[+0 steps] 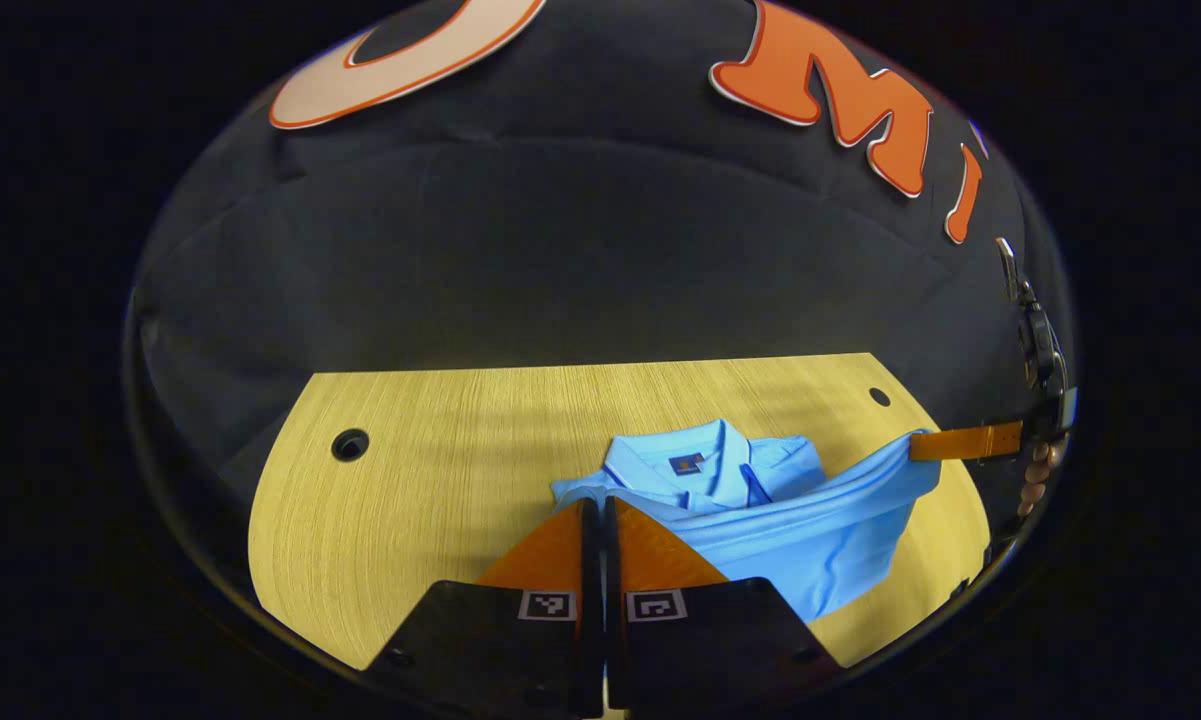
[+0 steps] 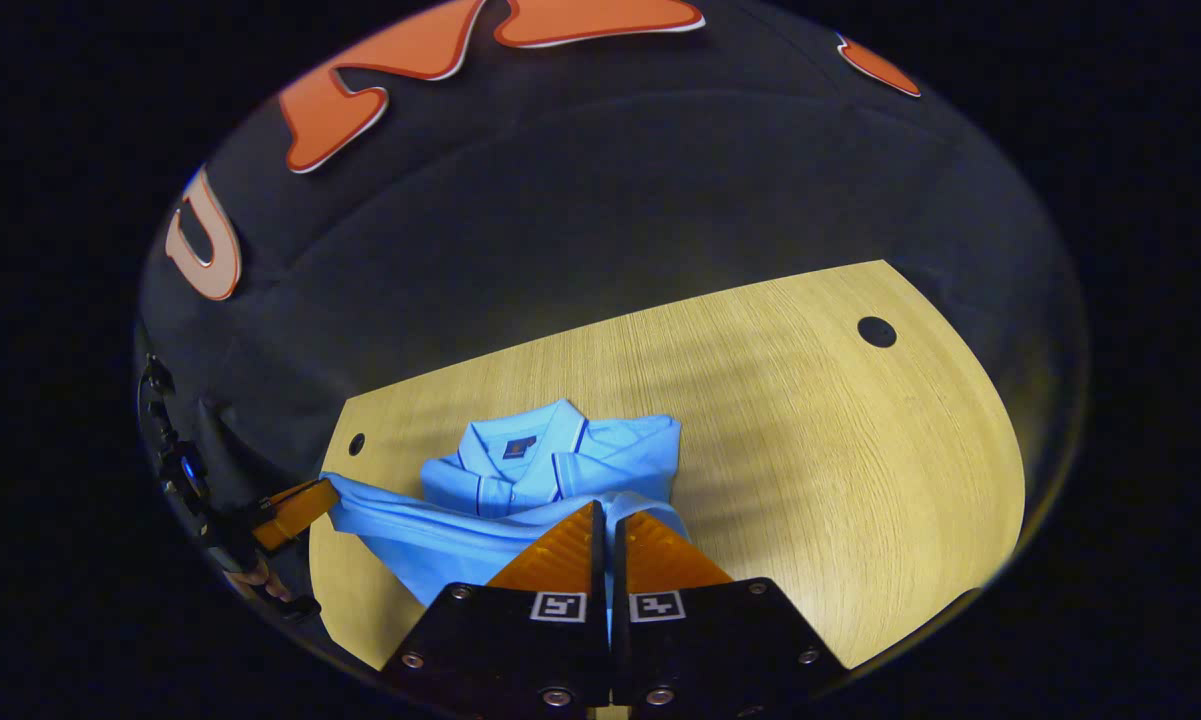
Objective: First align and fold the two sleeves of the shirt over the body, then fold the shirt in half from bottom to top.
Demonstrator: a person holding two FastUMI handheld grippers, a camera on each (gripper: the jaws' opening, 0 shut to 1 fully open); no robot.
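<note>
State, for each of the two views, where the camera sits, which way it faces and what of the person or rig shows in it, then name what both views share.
Left gripper view: rides on the left claw, facing forward over the blue shirt on the wooden table; the right claw and fingers of a hand show at far right.
Right gripper view: rides on the right claw, facing the same shirt; the left claw shows at far left.
Shared: shirt, table, both claws holding the lifted hem.

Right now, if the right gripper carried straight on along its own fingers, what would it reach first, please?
The right gripper is shut on the lifted hem of the blue shirt. Straight ahead lies the shirt's collar, so it would probably meet that first, then the bare wooden table. Depth is uncertain.
</note>
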